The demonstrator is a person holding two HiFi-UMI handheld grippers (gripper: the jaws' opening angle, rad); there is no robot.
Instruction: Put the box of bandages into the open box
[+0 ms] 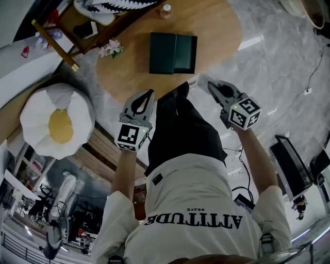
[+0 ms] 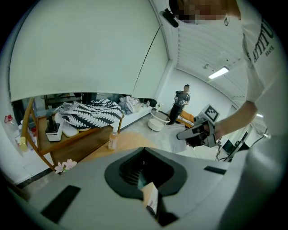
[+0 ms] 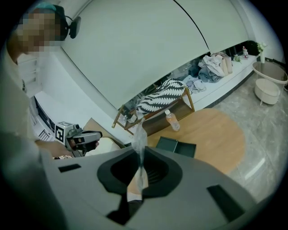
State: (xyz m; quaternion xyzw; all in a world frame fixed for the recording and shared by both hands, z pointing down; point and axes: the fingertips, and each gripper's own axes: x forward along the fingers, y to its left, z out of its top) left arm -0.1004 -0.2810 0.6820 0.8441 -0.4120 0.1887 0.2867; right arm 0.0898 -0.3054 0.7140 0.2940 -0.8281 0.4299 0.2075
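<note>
The dark green open box (image 1: 172, 53) lies on the round wooden table (image 1: 219, 31), lid folded out beside it; it also shows in the right gripper view as the green box (image 3: 177, 146). My right gripper (image 1: 203, 81) hangs above the table's near edge, right of the box, shut on a thin clear packet (image 3: 139, 134) that sticks up from its jaws. My left gripper (image 1: 149, 94) hovers at the near edge, left of the box. Its jaws stand together in the left gripper view (image 2: 145, 179), with only a tan strip (image 2: 151, 198) at the seam. No bandage carton is plainly visible.
A small bottle (image 1: 165, 10) stands at the table's far edge and pink flowers (image 1: 111, 49) at its left edge. A wooden rack (image 1: 54, 41) with striped cloth sits beyond. An egg-shaped cushion (image 1: 56, 121) lies left. Cables and dark gear (image 1: 291, 165) lie on the floor, right.
</note>
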